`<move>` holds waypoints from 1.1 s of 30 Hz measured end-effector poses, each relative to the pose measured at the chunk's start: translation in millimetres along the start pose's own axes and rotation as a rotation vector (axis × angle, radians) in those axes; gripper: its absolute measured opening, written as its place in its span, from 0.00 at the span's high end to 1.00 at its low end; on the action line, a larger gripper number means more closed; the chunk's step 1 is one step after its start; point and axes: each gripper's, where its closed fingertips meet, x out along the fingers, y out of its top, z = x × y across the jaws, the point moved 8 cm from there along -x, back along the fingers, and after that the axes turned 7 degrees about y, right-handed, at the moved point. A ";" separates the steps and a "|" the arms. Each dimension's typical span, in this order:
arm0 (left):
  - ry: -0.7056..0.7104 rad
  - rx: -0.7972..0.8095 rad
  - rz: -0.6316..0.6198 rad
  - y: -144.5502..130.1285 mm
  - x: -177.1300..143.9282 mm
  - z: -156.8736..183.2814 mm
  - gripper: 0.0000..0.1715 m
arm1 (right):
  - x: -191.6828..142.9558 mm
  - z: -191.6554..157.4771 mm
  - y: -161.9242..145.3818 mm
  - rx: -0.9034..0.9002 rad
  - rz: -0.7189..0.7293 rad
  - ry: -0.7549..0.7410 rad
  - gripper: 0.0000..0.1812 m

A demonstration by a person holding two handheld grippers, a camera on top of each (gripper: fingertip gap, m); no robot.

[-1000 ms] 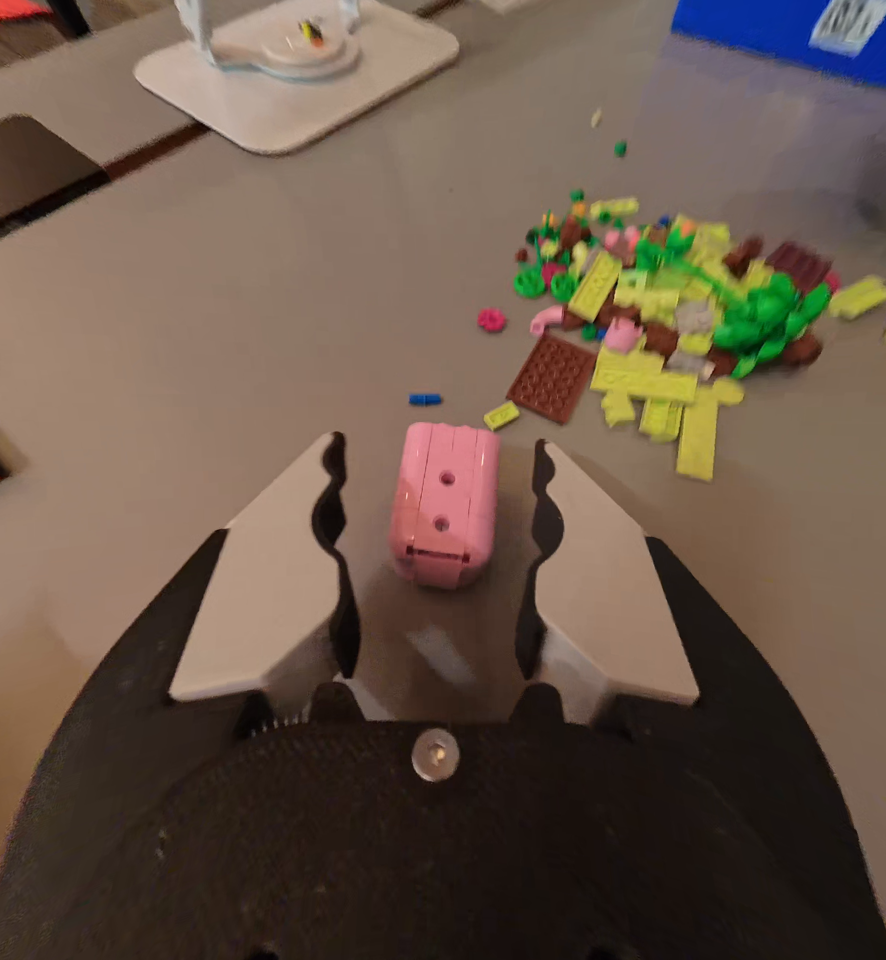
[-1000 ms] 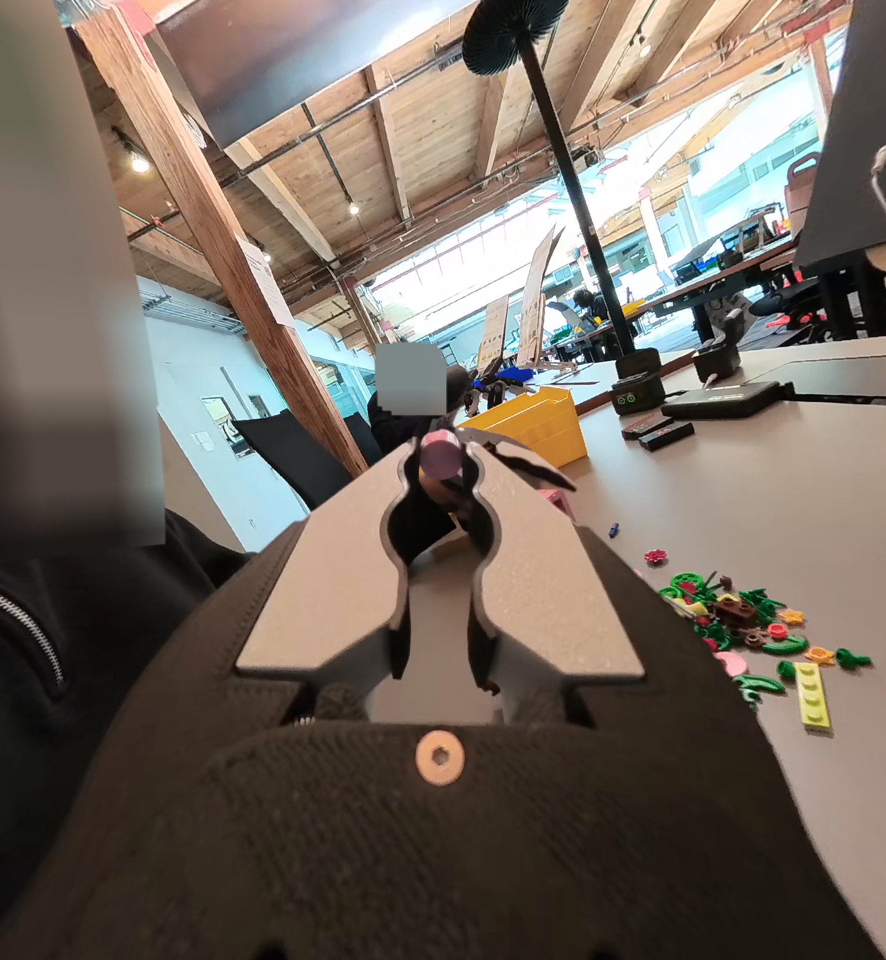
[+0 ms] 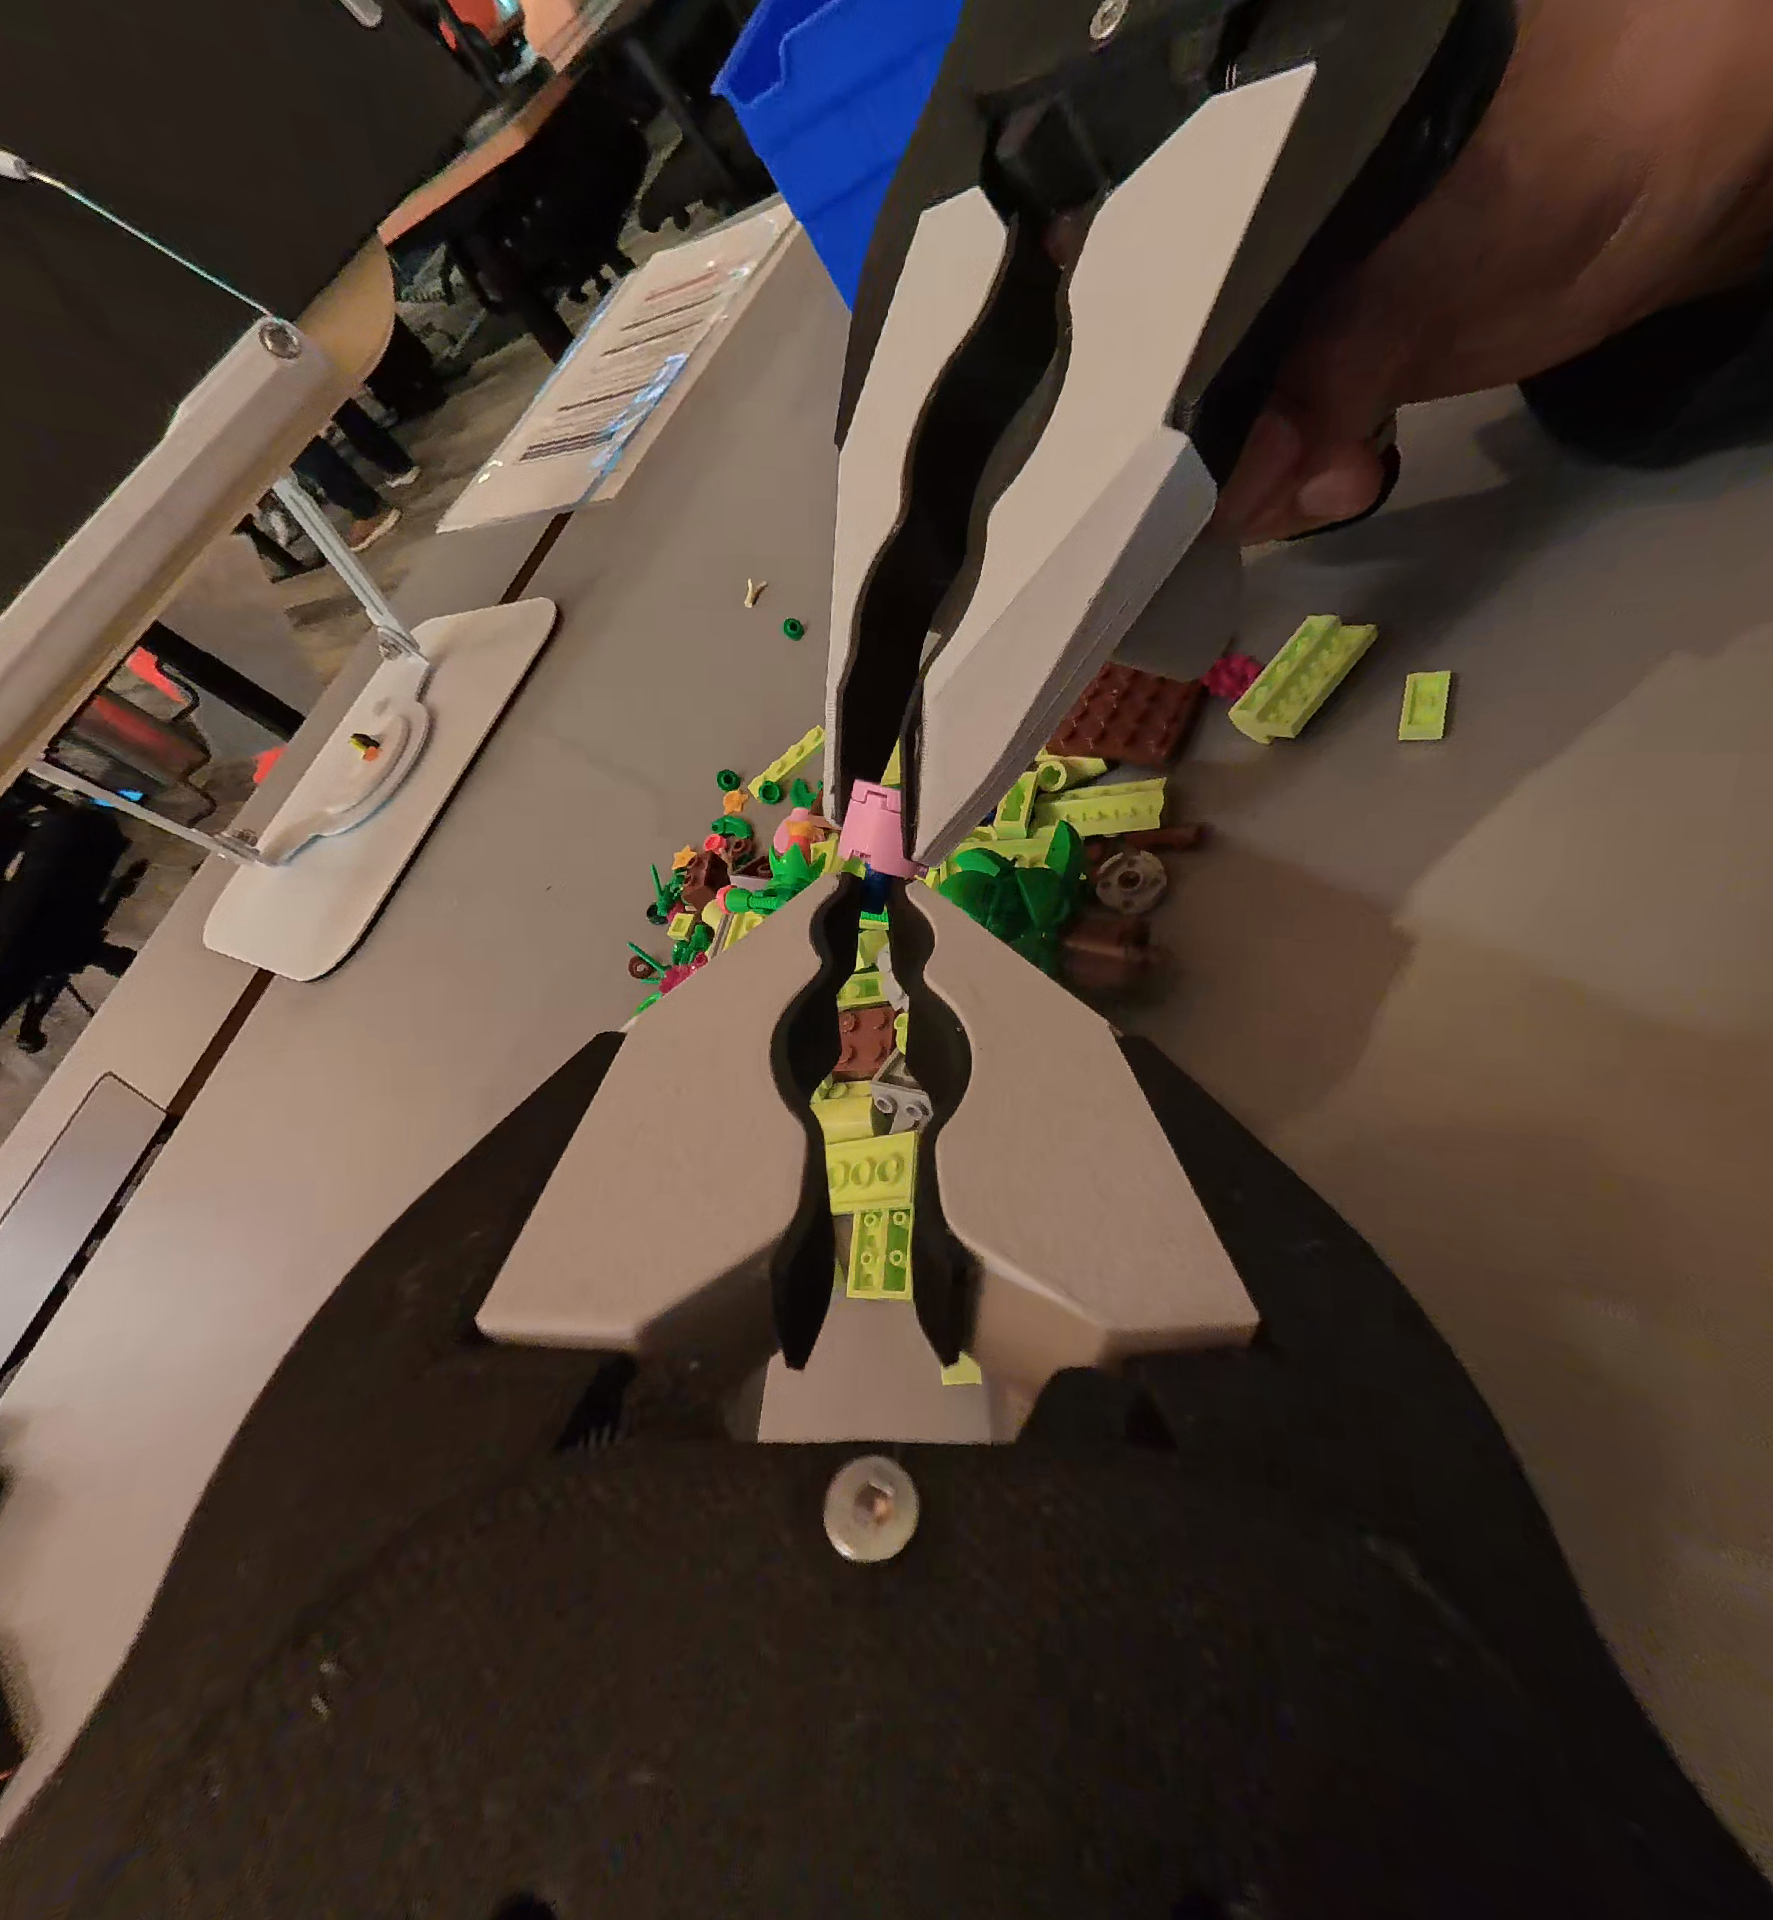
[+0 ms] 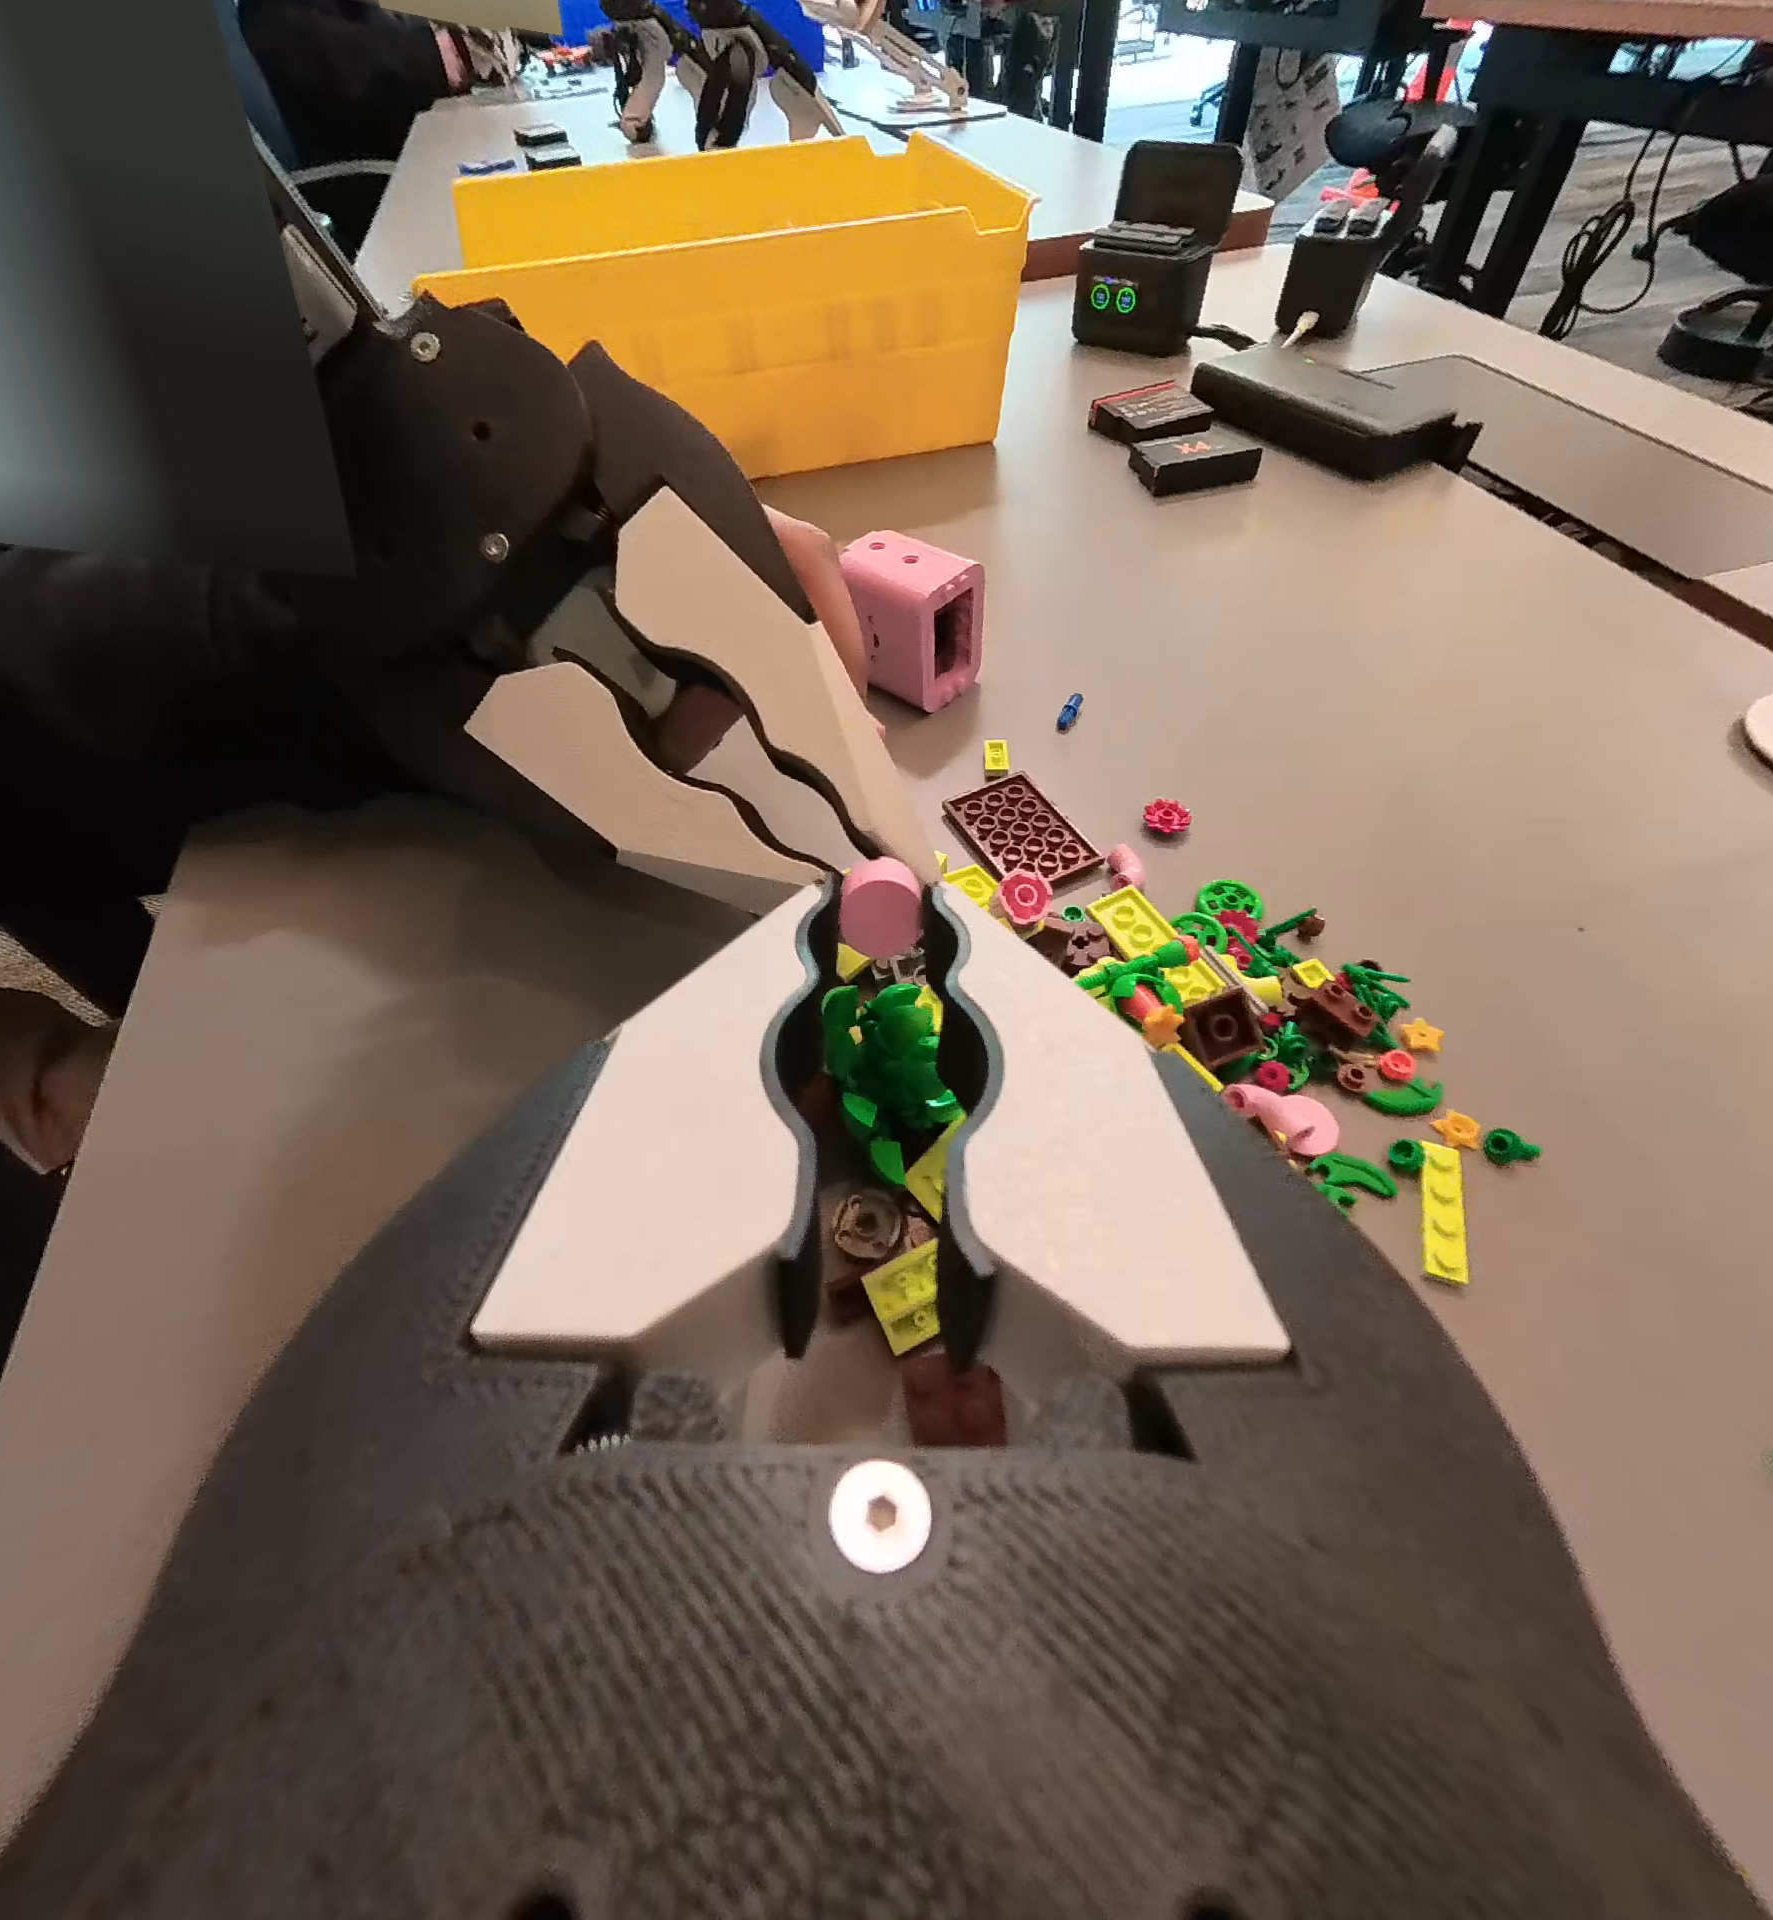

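Note:
My right gripper (image 4: 880, 909) is shut on a small pink round piece (image 4: 880, 914) and holds it above a pile of small green, yellow and brown bricks (image 4: 1225, 997). My left gripper (image 3: 874, 885) meets it tip to tip. Its jaws are almost together, with a small blue part (image 3: 874, 896) between them just under the pink piece (image 3: 877, 826). In the right wrist view the left gripper (image 4: 887, 868) comes in from the left. A pink hollow block (image 4: 913, 623) lies on the table behind it, free of both grippers.
A brown studded plate (image 4: 1022, 826) and a blue pin (image 4: 1069, 712) lie beside the pile. A yellow bin (image 4: 757, 312) and black boxes (image 4: 1173, 436) stand at the back. A white stand base (image 3: 383, 790) and a blue bin (image 3: 820, 135) sit farther along the grey table (image 4: 1381, 675). The grippers are tip to tip, or close to it. Both grippers' tips are roughly 15 cm from the pink hollow block (image 4: 913, 623).
My left gripper left the pink block, swung over the pile and closed at the right gripper's tips. My right gripper came down to the pile with the pink round piece.

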 end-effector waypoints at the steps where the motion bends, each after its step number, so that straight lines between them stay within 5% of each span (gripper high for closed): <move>1: 0.002 0.008 -0.004 -0.2 0.3 0.5 0.99 | 0.3 0.0 -0.2 0.002 -0.002 -0.001 0.93; 8: 0.014 0.059 -0.067 4.1 1.3 4.7 1.00 | 0.1 -1.4 -0.3 -0.015 -0.019 -0.012 0.93; 14: -0.087 -0.112 -0.053 16.9 -3.6 4.9 1.00 | -10.5 0.9 2.8 0.112 0.053 0.109 0.93; 18: -0.376 -0.516 0.068 35.2 -15.3 -5.2 1.00 | -28.7 2.6 15.5 0.239 0.254 0.293 0.94; 20: -0.761 -0.682 0.105 33.8 -26.9 11.9 1.00 | -62.2 17.6 28.5 0.300 0.544 0.280 0.93; 21: -0.769 -0.766 0.146 34.4 -27.7 11.6 1.00 | -88.0 27.1 31.0 0.327 0.670 0.296 0.94; 25: -0.639 -0.775 0.227 37.3 -31.8 -7.1 1.00 | -90.3 28.4 13.9 0.286 0.561 0.193 0.93; 30: -0.163 -0.523 -0.022 -9.8 -20.1 -34.2 1.00 | -62.6 31.1 8.6 0.367 0.525 0.245 0.93; 33: -0.028 -0.465 -0.122 -24.7 -14.5 -41.0 1.00 | -50.8 30.8 0.9 0.371 0.452 0.209 0.93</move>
